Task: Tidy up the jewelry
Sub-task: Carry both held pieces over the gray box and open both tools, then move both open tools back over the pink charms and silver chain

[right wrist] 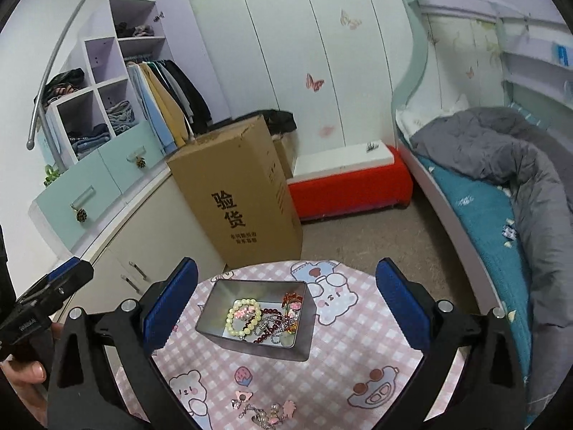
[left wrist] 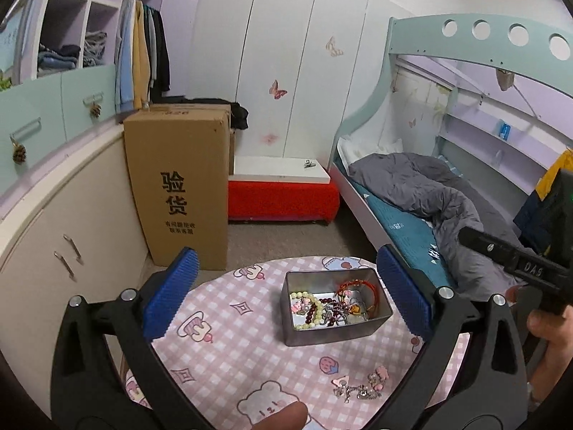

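Child's bedroom: white wardrobe, bunk bed at right, cardboard box at left. Near, a round table under a pink checked cloth.

On it, a metal tin already holding beads and bracelets. One charm chain loose on the cloth, near of the tin, apart from it, long axis running left to right.

Left gripper: jaws wide apart, empty, chain below and right of centre. Right gripper: jaws wide apart too, empty, chain below and slightly left of centre, between the two. Right probably a little better aligned. Next, likely: down and toward the near edge, closing across the chain's short side, then over the tin.
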{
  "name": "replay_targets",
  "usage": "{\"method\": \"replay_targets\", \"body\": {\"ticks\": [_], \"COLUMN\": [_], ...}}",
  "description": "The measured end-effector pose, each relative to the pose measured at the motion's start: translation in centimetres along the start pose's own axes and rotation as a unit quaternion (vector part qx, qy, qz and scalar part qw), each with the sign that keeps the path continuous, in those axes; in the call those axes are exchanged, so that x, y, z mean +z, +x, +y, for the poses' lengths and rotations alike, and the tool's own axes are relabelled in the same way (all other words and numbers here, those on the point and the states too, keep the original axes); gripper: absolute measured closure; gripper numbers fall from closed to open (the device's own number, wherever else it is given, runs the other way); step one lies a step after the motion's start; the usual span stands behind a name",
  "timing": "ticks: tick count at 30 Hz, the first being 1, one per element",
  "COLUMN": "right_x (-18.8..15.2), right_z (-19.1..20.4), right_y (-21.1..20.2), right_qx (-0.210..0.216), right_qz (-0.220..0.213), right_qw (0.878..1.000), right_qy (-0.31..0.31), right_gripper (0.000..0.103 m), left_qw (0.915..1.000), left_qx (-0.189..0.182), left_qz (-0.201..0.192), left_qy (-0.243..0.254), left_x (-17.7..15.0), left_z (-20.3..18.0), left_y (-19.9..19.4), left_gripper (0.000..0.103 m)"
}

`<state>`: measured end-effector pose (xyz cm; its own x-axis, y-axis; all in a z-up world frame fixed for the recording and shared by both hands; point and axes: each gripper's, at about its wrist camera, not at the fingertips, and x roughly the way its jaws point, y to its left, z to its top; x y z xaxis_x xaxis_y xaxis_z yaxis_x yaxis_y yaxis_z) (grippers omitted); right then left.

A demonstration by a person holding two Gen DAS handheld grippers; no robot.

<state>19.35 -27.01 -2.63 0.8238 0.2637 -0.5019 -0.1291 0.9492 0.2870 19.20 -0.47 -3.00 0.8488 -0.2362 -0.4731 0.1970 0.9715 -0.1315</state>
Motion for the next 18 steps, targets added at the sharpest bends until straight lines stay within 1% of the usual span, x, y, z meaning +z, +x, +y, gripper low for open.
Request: {"method": "replay_targets", "body": {"ticks": [4, 7, 14, 18], "right_x": [-0.6, -1.5, -4.6, -6.9], "right_z": [0.6, 1.3, 2.1, 2.2], "right_y": [-2.4, -3.8, -5.7, -6.0], "right_qx": [-0.01, -0.024, -0.052, -0.071], "right_qz": [-0.018, -0.024, -0.02, -0.007], "right_qw": [1.0, 0.999, 0.998, 0.996], "right_qy": [-0.009, -0.021, -0.04, -0.05], "right_gripper": [0.007, 0.007, 0.007, 0.007], "left_qw": [0.9999, 0.9997, 0.9991, 0.9987], "left_qx": [0.001, -0.007, -0.014, -0.02], "left_qz": [-0.01, -0.007, -0.003, 0.008], "left_qy": [0.011, 0.021, 0.04, 0.046], "left_x": [-0.6, -1.2, -3.4, -5.3], "left_z": [-0.4, -0.6, -1.1, -1.3], "left_y": [-1.7, -2.6, -4.0, -4.3], "left_gripper": [0.006, 0.006, 0.006, 0.006]}}
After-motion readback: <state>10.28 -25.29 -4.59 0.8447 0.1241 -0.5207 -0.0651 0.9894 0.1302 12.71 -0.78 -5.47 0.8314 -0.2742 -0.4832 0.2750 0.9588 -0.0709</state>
